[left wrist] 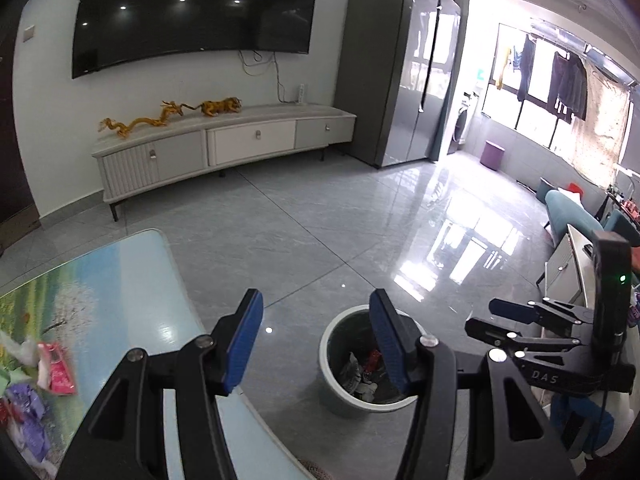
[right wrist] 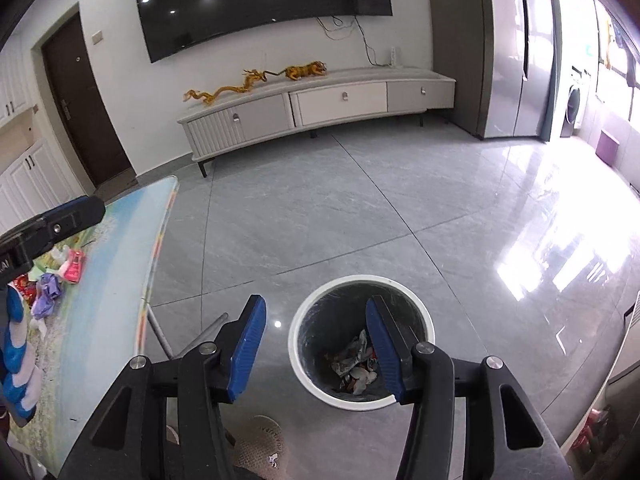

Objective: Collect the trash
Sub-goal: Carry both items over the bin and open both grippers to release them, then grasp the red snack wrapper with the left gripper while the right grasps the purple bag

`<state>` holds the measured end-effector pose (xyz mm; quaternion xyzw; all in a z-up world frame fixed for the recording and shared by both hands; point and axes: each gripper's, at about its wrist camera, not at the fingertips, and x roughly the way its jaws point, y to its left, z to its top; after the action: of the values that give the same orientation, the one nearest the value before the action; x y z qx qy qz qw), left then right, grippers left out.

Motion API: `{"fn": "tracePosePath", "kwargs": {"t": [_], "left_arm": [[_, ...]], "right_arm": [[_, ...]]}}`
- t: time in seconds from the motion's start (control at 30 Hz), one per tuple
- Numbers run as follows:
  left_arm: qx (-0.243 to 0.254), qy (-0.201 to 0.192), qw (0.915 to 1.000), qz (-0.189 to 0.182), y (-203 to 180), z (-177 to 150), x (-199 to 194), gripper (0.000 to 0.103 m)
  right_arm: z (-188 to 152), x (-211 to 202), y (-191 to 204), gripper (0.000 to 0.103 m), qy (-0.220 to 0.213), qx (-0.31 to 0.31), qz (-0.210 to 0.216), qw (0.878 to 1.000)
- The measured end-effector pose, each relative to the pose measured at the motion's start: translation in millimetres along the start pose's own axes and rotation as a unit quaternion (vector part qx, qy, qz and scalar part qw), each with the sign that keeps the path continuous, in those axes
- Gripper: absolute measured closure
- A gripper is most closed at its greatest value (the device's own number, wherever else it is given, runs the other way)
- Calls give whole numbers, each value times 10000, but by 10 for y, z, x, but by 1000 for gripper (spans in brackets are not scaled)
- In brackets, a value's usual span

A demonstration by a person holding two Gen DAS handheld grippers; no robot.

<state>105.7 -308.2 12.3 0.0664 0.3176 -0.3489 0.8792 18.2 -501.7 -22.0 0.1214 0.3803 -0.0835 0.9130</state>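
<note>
Right wrist view: the right gripper (right wrist: 316, 344) hangs over the grey floor with its blue-padded jaws spread wide and nothing between them. A white-rimmed trash bin (right wrist: 298, 354) stands just beyond, at about 1 o'clock, its right-hand pad overlapping the rim; crumpled wrappers (right wrist: 354, 360) lie at the bottom. At 9 o'clock, a table (right wrist: 116, 276) with a printed landscape top carries loose trash: a pink packet (right wrist: 75, 266) and purple scraps (right wrist: 48, 294).

Left wrist view: the left gripper (left wrist: 316, 344) is likewise spread apart and empty, poised beside the table edge (left wrist: 132, 292), with the same bin (left wrist: 332, 384) at 1 o'clock and the right gripper (left wrist: 496, 320) at 3 o'clock. The pink packet (left wrist: 58, 368) and purple scraps (left wrist: 30, 424) sit at 9 o'clock on the tabletop.

Farther out, at 12 o'clock, a low TV cabinet (right wrist: 340, 100) bearing golden dragon figurines (right wrist: 256, 80) runs beneath a wall-mounted television (right wrist: 260, 0).
</note>
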Motion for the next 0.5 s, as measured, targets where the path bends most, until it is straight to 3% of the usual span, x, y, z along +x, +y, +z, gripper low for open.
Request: {"fn": "tracePosePath", "kwargs": {"t": [0.2, 0.37, 0.5], "left_arm": [[-240, -302, 9958, 829, 466, -231, -722, 49], [-446, -642, 9839, 1606, 893, -438, -1362, 49], [-687, -819, 9734, 2025, 1201, -595, -1766, 49]], "right_arm": [[35, -351, 736, 46, -364, -488, 412, 9973], [37, -548, 1397, 46, -517, -1007, 795, 9904], [26, -648, 1870, 46, -582, -1392, 1048, 9830]]}}
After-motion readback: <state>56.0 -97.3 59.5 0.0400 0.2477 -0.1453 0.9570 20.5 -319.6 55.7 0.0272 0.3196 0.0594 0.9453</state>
